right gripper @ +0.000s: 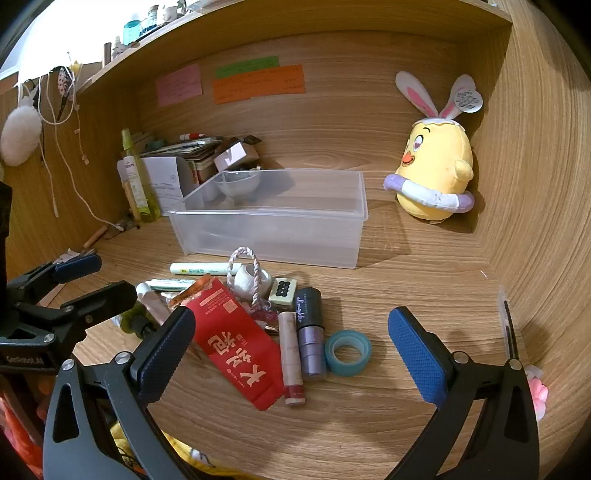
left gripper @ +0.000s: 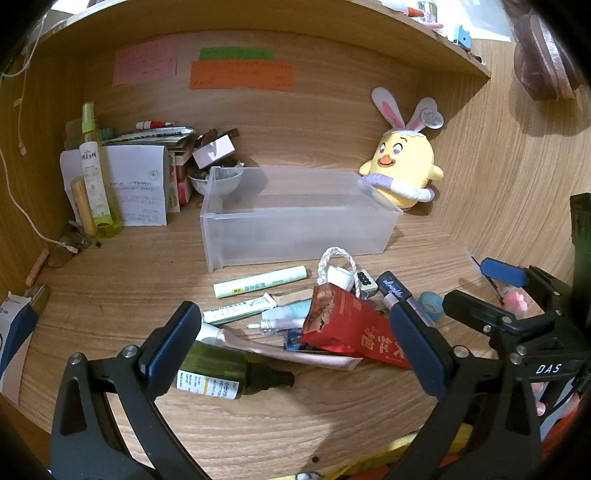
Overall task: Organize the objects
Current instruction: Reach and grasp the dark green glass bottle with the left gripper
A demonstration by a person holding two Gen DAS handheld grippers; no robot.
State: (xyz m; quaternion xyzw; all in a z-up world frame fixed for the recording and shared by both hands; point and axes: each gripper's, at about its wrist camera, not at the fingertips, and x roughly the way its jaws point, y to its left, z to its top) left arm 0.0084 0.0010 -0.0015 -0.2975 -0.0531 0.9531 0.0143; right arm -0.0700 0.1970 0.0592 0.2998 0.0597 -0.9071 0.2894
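Both claws, left (left gripper: 295, 343) and right (right gripper: 291, 350), gape wide over glossy red carton (right gripper: 236, 343); frosted, seemingly plastic bin (right gripper: 273, 229) behind.

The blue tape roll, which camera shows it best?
The right wrist view: the blue tape roll lies whole and unobstructed on the desk. In the left wrist view it is small and partly hidden behind that gripper's own finger.

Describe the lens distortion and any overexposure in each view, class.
Left wrist view: fisheye bends the shelf edge into an arc; corners go black; exposure is even. Right wrist view: same bowing, and the top-left area above the shelf is blown out white; the clear bin stays sharp.
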